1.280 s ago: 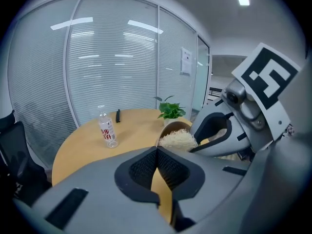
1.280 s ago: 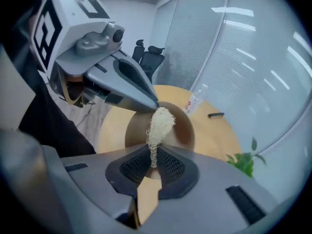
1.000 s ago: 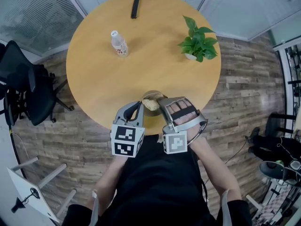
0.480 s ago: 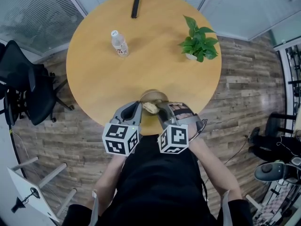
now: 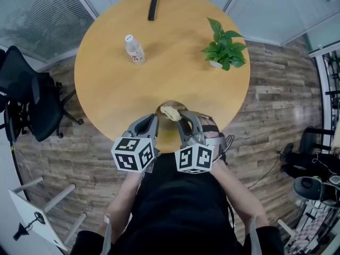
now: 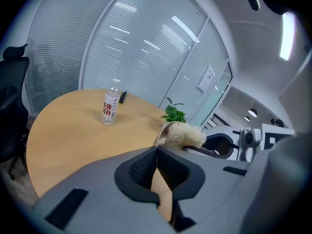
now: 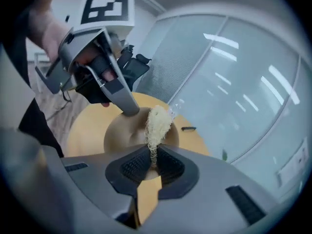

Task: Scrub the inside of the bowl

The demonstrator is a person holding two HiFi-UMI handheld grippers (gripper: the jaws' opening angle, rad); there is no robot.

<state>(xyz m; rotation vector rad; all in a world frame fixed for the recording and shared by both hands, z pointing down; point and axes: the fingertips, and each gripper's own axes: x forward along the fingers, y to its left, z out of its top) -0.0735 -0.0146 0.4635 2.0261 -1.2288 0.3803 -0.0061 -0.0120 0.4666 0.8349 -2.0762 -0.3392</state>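
Both drawn back toward 6 o'clock: left gripper (image 6: 157, 154) clamps tan round bowl (image 7: 119, 133); right gripper (image 7: 153, 161) pinches pale loofah scrubber (image 7: 157, 123), pointing 12 o'clock inside it.

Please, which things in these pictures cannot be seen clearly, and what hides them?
1. The bottom of the bowl, head view: covered by the loofah and the right tongs; dirt cannot be judged.
2. The print on the bottle, head and left gripper views: too small to read.
3. The black bar, head view: too small to identify.
4. The pot of the plant, head view: mostly under leaves.
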